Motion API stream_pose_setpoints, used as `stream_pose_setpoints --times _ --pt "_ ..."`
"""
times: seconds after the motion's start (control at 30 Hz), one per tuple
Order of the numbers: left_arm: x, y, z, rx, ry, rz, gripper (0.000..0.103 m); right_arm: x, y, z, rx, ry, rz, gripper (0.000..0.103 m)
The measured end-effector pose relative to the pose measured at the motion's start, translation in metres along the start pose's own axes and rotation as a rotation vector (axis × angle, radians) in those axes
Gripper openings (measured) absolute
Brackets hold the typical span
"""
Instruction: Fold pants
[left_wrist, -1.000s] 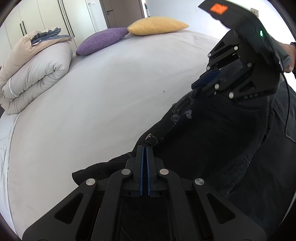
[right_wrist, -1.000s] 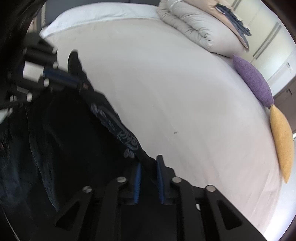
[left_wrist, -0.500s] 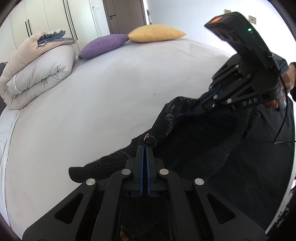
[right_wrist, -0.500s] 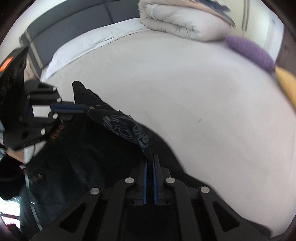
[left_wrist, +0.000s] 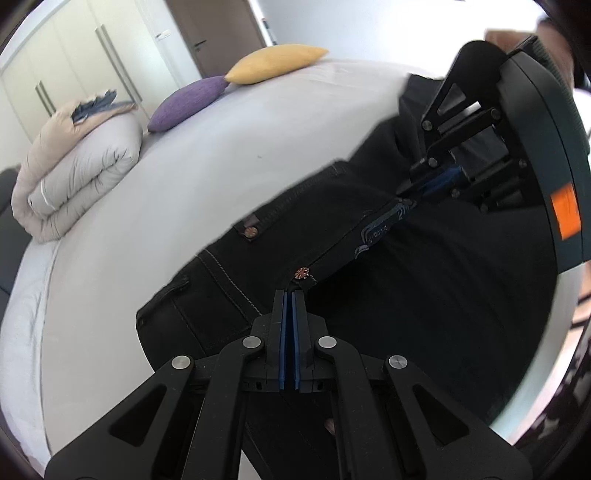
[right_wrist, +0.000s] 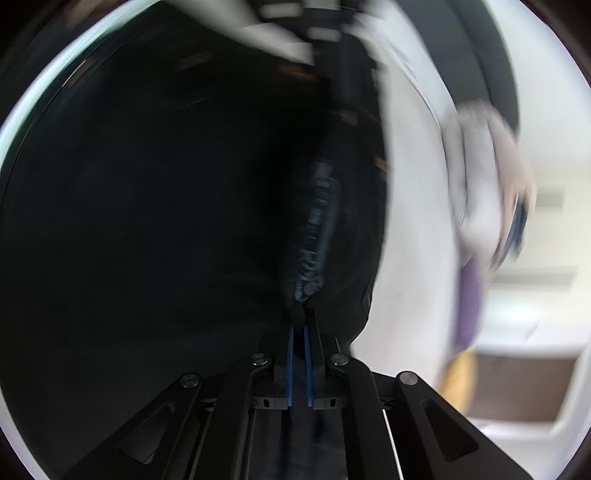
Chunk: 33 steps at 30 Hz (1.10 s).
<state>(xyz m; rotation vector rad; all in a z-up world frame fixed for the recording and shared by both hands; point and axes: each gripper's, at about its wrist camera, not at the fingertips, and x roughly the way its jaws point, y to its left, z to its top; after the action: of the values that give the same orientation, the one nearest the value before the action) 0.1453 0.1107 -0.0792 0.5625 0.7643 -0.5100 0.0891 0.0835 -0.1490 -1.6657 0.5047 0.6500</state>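
Observation:
Black jeans (left_wrist: 406, 280) lie spread on the white bed (left_wrist: 155, 206), waistband toward the middle. My left gripper (left_wrist: 289, 295) is shut on the waistband edge by a copper button (left_wrist: 302, 272). My right gripper (left_wrist: 421, 192) shows at the right of the left wrist view, shut on the other end of the waistband, whose printed lining (left_wrist: 380, 229) is stretched between the two. In the blurred right wrist view the right gripper (right_wrist: 299, 325) pinches dark denim (right_wrist: 184, 221) with the lining (right_wrist: 317, 236) ahead of it.
A rolled white and beige duvet (left_wrist: 74, 166) lies at the far left of the bed. A purple pillow (left_wrist: 188, 103) and a yellow pillow (left_wrist: 273, 62) sit at the far edge. Wardrobe doors (left_wrist: 74, 55) stand behind. The bed's near edge (left_wrist: 535, 398) curves at the right.
Both grippers have swung the held waistband over. The right gripper has turned and come nearer the left one. The front of the jeans with its button now lies on the bed.

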Motion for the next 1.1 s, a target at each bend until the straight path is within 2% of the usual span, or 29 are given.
stream_pose_setpoints --times 0.2,0.37,0.47,0.57,0.67,0.73,0.83,1.1 --pt "-0.015 -0.043 -0.040 0.028 0.061 -0.035 0.001 -0.024 0.055 0.013 -0.266 0.024 -0.139 0.006" --pt "-0.022 -0.073 -0.065 0.079 0.094 -0.034 0.001 -0.042 0.092 0.022 -0.398 0.006 -0.132 0.006" --pt "-0.029 -0.085 -0.076 0.078 0.097 -0.034 0.001 -0.056 0.102 0.030 -0.403 -0.013 -0.113 0.006" --pt "-0.037 -0.088 -0.086 0.057 0.095 -0.035 0.001 -0.059 0.094 0.034 -0.375 -0.032 -0.097 0.006" --pt "-0.045 -0.090 -0.095 0.039 0.094 -0.040 0.001 -0.056 0.086 0.032 -0.353 -0.046 -0.093 0.005" --pt "-0.047 -0.085 -0.098 0.030 0.096 -0.047 0.001 -0.063 0.089 0.011 -0.345 -0.052 -0.091 0.006" --pt "-0.052 -0.079 -0.103 0.024 0.102 -0.055 0.001 -0.073 0.096 0.009 -0.336 -0.056 -0.092 0.006" --pt "-0.052 -0.078 -0.111 -0.005 0.120 -0.061 0.000 -0.067 0.088 0.016 -0.322 -0.061 -0.082 0.006"
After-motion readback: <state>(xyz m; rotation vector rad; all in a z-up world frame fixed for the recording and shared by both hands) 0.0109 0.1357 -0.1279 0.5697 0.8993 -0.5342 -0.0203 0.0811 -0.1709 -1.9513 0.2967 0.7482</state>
